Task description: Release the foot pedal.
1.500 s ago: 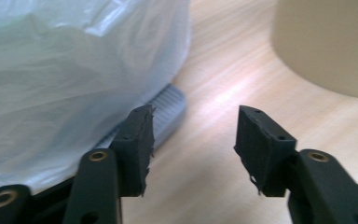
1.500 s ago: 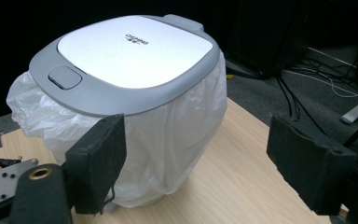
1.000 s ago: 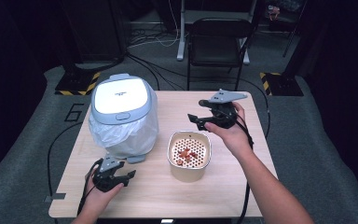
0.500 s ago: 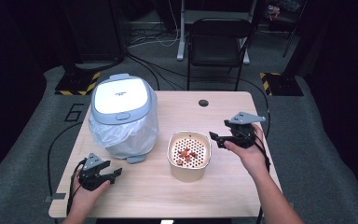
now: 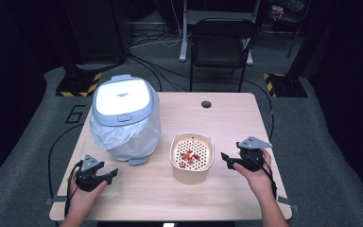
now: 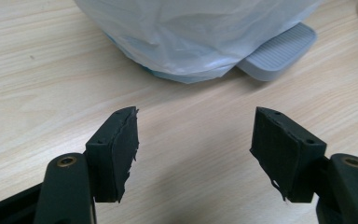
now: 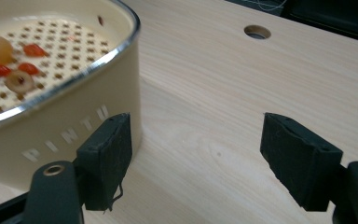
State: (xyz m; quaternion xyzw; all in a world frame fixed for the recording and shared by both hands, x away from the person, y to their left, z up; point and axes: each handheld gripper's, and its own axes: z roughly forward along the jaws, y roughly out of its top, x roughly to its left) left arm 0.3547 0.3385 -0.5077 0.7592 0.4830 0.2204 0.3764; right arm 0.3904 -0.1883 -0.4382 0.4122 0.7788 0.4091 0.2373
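Just left of right gripper (image 5: pixel 230 160), strainer bowl (image 5: pixel 192 168)

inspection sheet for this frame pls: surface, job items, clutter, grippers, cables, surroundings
Surface: light wood table, one round hole near the far edge.
Job's things: cream container with a perforated insert holding red and pale food bits; pedal bin, lid closed, white liner hanging over its sides, grey pedal facing the person.
Clutter: nothing seen.
Grippers: left gripper low over the near-left table, jaws just been opening, nothing between them; right gripper beside the container, open, one pad close to its wall, contact unclear.
Cables: black cable trailing off the left edge; more on the floor behind.
Surroundings: dark room, folding chair behind the table, grey carpet.
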